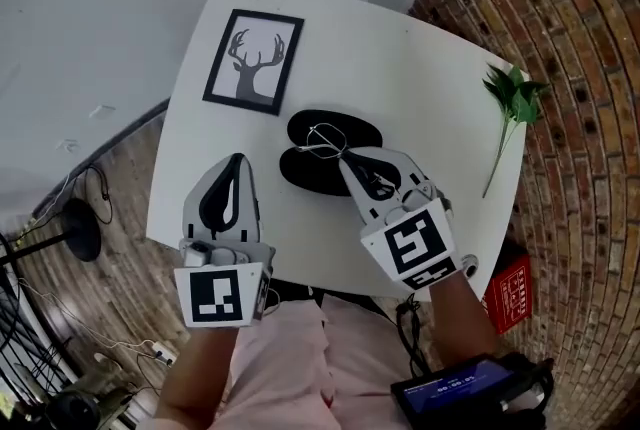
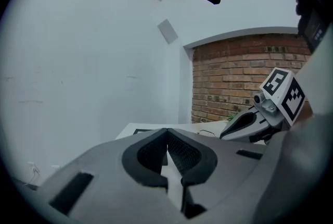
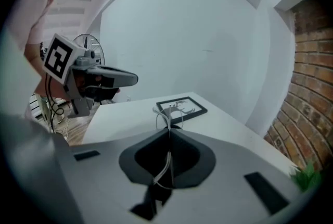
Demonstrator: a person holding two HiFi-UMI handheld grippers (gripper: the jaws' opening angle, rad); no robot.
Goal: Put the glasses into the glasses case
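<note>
The black glasses case point(image 1: 357, 130) lies open on the white table point(image 1: 420, 78), its two oval halves side by side. Thin wire-framed glasses point(image 1: 322, 140) hang over the case, with my right gripper point(image 1: 343, 161) shut on them. In the right gripper view the wire frame point(image 3: 169, 108) sticks out past the shut tips of the right gripper point(image 3: 167, 132), and a temple runs back between the pads. My left gripper point(image 1: 238, 158) hovers left of the case near the table's front edge. Seen in its own view, the left gripper point(image 2: 166, 130) has its jaw tips meeting with nothing between them.
A framed deer picture point(image 1: 254, 61) lies at the table's far left. A green leafy sprig point(image 1: 513, 98) rests at the right edge beside the brick wall point(image 1: 580, 38). A red box point(image 1: 512, 290) sits on the floor at the right, and cables lie at the left.
</note>
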